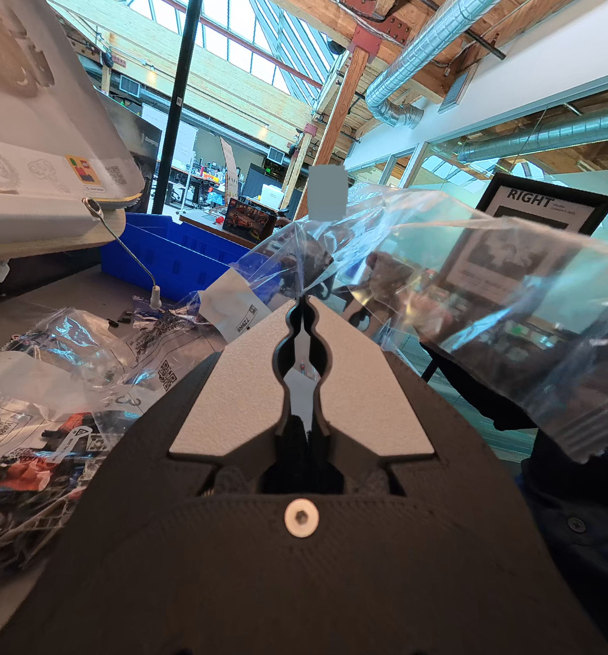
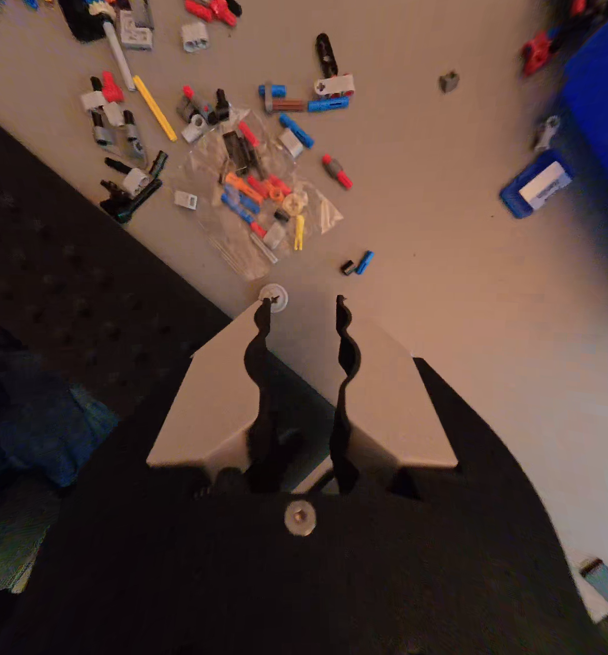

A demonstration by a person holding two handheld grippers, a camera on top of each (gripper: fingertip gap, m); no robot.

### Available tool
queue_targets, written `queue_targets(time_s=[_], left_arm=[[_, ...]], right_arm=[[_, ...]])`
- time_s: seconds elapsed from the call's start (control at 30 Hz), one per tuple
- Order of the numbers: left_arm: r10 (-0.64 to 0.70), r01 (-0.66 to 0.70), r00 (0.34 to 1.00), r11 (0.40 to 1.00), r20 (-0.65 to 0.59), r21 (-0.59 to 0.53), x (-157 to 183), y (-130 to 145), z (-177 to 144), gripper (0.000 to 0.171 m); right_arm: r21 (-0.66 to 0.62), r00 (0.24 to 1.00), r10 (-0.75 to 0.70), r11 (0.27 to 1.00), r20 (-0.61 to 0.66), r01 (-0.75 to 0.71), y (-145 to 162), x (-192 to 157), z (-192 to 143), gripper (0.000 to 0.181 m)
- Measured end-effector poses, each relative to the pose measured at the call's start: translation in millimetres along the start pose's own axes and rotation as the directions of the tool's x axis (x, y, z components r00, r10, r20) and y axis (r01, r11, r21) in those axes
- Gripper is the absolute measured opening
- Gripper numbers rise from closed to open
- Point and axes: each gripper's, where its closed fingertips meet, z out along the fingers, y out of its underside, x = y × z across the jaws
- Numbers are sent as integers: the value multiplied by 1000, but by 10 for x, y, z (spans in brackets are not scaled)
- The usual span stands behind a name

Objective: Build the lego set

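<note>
The bench point(image 2: 437, 219) edge runs diagonally at lower left, with bare surface to the right of the scattered lego pieces point(image 2: 260, 191), which lie on and around a small clear bag. The right hand-held gripper point(image 2: 304, 301) hangs above that edge, jaws apart and empty. The left hand-held gripper point(image 1: 303, 301) is pinched together on a lifted clear plastic bag point(image 1: 437, 269), above more bagged parts point(image 1: 47, 407).

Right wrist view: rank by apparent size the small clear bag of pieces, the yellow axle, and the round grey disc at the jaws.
1. Small clear bag, clearly largest.
2. Yellow axle, long but thin.
3. Round grey disc, smallest, though it lies nearest the camera and is partly hidden.
</note>
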Motion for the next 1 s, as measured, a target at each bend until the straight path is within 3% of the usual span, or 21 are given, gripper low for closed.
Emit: queue_targets(time_s=[0.17,0.3,0.5,0.6,0.8,0.9,0.97,1.0], left_arm=[[0,0,1000,1000,4,12,-11,-30,-34,0],[-2,2,1000,1000,1,9,-13,-23,-21,0],[1,-1,1000,1000,-1,6,3,-25,-13,0],[2,-2,1000,1000,-3,5,11,-23,-2,0],[9,-9,1000,1000,-9,-11,39,1,29,0],[9,-10,1000,1000,-12,-13,41,-3,27,0],[8,-8,1000,1000,-16,-20,44,11,38,0],[8,-8,1000,1000,-18,-24,44,17,43,0]], right_arm=[[-89,997,-55,994,45,59,153,-144,221,28],[-63,998,-67,996,19,68,99,-125,254,16],[-9,997,-73,997,27,73,-76,-156,157,16],[129,989,-147,981,-4,146,-608,-225,-86,16],[454,929,-359,816,-86,358,-2258,-721,-588,16],[475,889,-443,761,-116,442,-2789,-931,-558,17],[430,884,-458,782,-97,452,-2952,-938,-353,18],[416,891,-443,796,-96,441,-3012,-905,-250,27]])
